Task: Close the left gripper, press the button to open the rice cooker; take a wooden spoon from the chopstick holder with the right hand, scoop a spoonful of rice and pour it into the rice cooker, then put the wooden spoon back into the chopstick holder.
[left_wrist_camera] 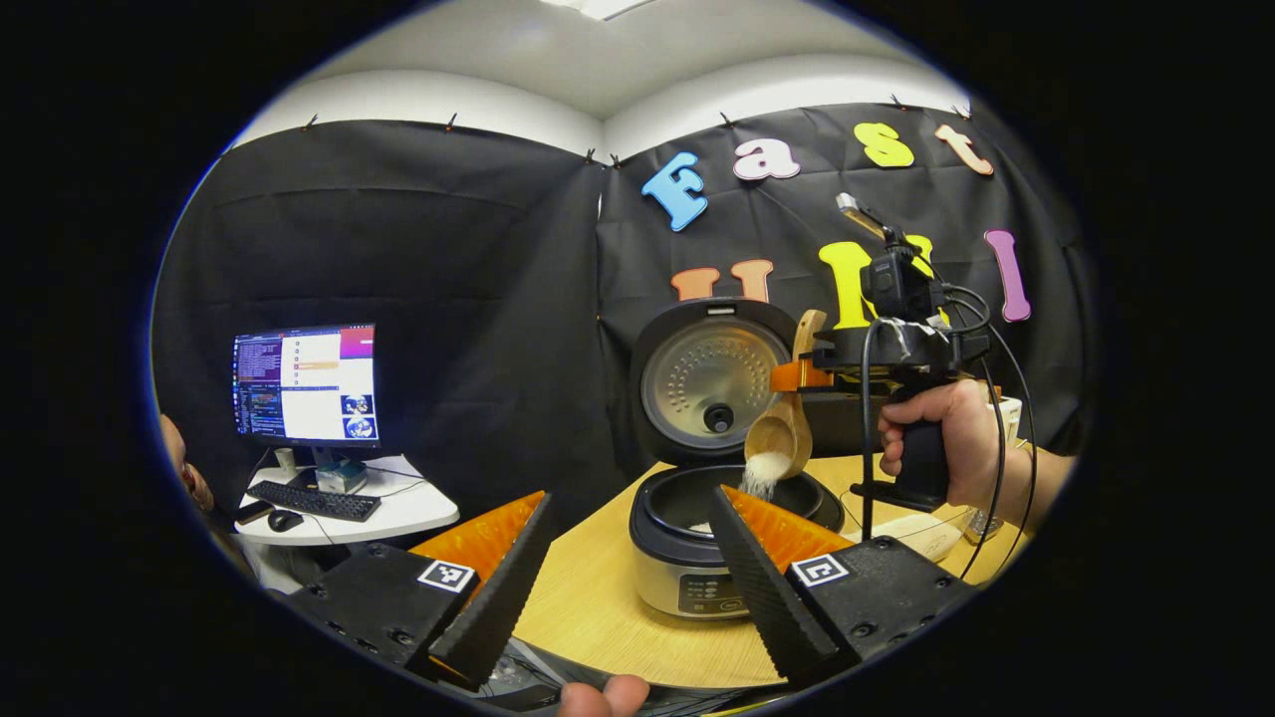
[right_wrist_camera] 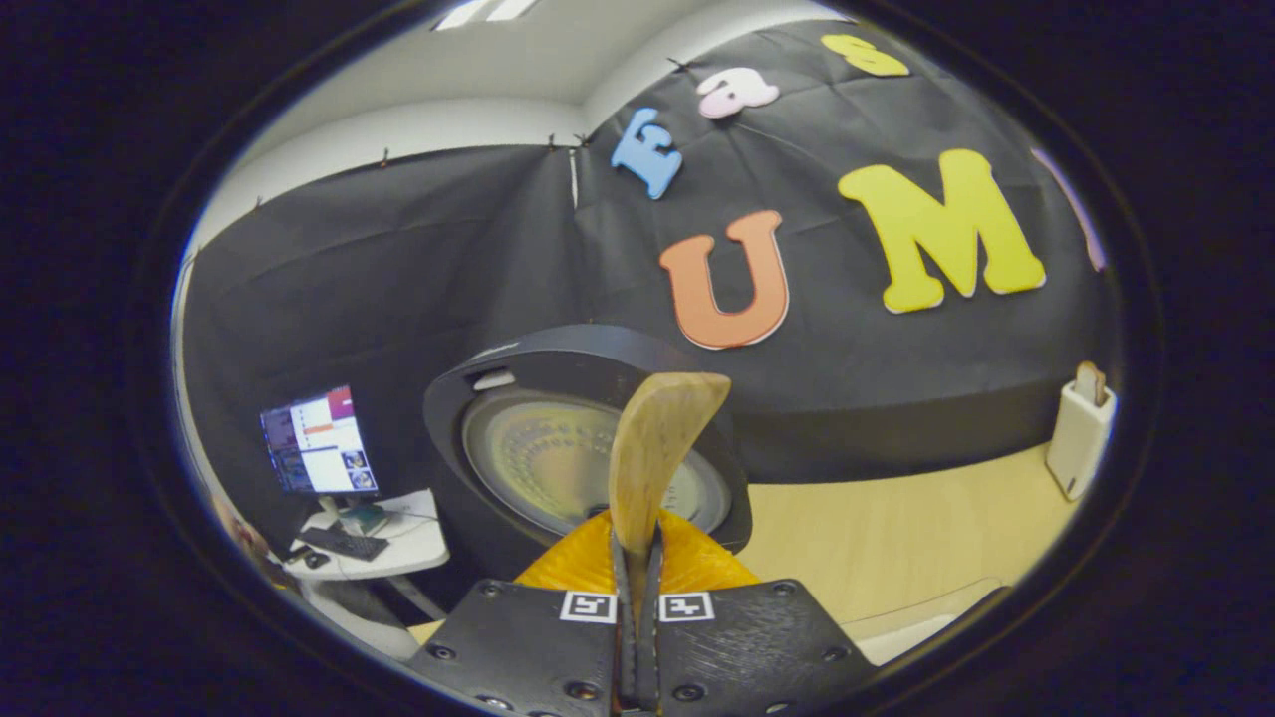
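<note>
The right gripper [left_wrist_camera: 797, 376] is pinching the wooden spoon [left_wrist_camera: 782, 433] tilted above the open rice cooker [left_wrist_camera: 697, 528], spilling rice [left_wrist_camera: 762, 473] into it. The left gripper [left_wrist_camera: 623, 573] is hanging wide apart before the rice cooker. The chopstick holder [right_wrist_camera: 1081, 428] is standing well right of the rice cooker; a monitor [left_wrist_camera: 306, 383] is glowing far to its left.

Left gripper [left_wrist_camera: 623, 573]: fingers spread wide apart, nothing between them. Right gripper [right_wrist_camera: 637, 558]: fingers pressed nearly together, clamping a handle between them; a hand [left_wrist_camera: 946, 438] grips its handgrip.

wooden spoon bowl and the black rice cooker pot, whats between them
In the left gripper view, white rice falls from the tilted wooden spoon into the open black rice cooker.
</note>
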The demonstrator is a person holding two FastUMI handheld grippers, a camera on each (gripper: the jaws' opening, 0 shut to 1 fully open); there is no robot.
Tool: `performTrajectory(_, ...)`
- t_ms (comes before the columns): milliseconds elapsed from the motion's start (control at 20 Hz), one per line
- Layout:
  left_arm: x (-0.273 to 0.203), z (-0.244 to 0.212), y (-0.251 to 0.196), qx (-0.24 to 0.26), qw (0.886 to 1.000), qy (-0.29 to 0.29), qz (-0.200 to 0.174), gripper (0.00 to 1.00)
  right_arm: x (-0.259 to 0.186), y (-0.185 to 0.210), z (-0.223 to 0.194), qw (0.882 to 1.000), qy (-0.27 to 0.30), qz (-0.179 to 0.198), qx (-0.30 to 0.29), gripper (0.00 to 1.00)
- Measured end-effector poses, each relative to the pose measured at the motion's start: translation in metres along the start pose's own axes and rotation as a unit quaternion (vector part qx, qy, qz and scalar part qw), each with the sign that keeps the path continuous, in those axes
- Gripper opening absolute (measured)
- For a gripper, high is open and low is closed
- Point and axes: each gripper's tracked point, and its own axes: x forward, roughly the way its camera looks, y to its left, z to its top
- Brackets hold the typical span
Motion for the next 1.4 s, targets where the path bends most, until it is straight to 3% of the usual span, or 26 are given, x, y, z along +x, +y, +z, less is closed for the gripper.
performTrajectory(300,-0.001,0.005,-0.002,-0.002,1.0,-0.006,-0.003,0.99,0.002,0.025,-0.003,0.993,-0.007,0.014,-0.114,0.01)
performTrajectory(550,0.003,0.004,0.002,-0.022,1.0,-0.003,0.002,0.99,-0.002,0.039,-0.007,0.973,-0.005,0.021,-0.23,0.02)
performTrajectory(700,0.001,0.003,0.003,-0.018,1.0,-0.004,0.005,0.99,-0.007,0.044,-0.007,0.968,-0.017,0.023,-0.251,0.01)
performTrajectory(950,0.001,0.008,-0.003,-0.045,0.999,-0.005,-0.01,0.99,-0.022,0.04,0.002,0.983,-0.03,0.048,-0.175,0.01)
performTrajectory(1100,-0.001,0.012,-0.008,-0.057,0.998,-0.013,-0.02,0.99,-0.037,0.021,0.012,0.996,-0.03,0.056,-0.068,0.01)
performTrajectory(1250,0.0,0.013,-0.013,-0.059,0.998,-0.012,-0.023,0.99,-0.062,-0.005,0.019,0.997,-0.018,0.065,0.039,0.01)
performTrajectory(1400,0.0,0.018,-0.029,-0.064,0.997,-0.02,-0.038,0.98,-0.097,-0.048,0.026,0.994,-0.027,0.042,0.096,0.01)
